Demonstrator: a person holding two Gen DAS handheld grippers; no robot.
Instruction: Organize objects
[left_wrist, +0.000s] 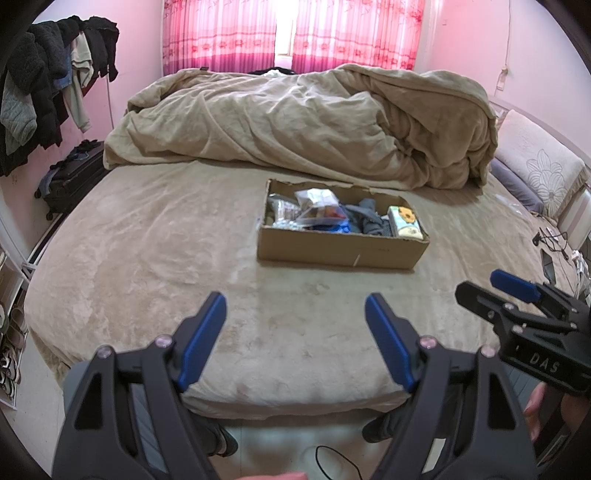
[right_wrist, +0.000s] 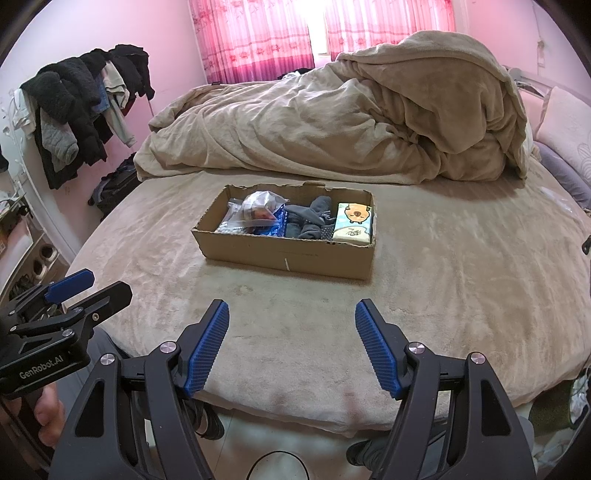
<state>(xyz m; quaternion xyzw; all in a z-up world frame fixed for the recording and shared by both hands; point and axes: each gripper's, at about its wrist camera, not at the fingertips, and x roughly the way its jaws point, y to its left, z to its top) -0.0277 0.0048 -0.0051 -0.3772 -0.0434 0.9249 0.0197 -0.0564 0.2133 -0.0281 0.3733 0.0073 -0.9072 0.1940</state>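
Bed (left_wrist: 147, 258) with beige plush cover, crumpled duvet (left_wrist: 295, 122) at far side, cardboard box (right_wrist: 284, 254) mid-bed holding bags, grey cloth, tissue pack (right_wrist: 352, 223), pink curtains (left_wrist: 229, 37) behind, clothes rack (right_wrist: 85, 107) left, left gripper (left_wrist: 295, 332) and right gripper (right_wrist: 291, 339) both spread wide, empty, near bed edge, well short of box

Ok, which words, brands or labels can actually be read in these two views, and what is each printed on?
"DAS": on the body of the right gripper, seen from the left wrist.
"GenRobot.AI": on the body of the left gripper, seen from the right wrist.
Tissue pack in the cardboard box: cartoon print, its small text unreadable.
Plastic bags: labels unreadable.
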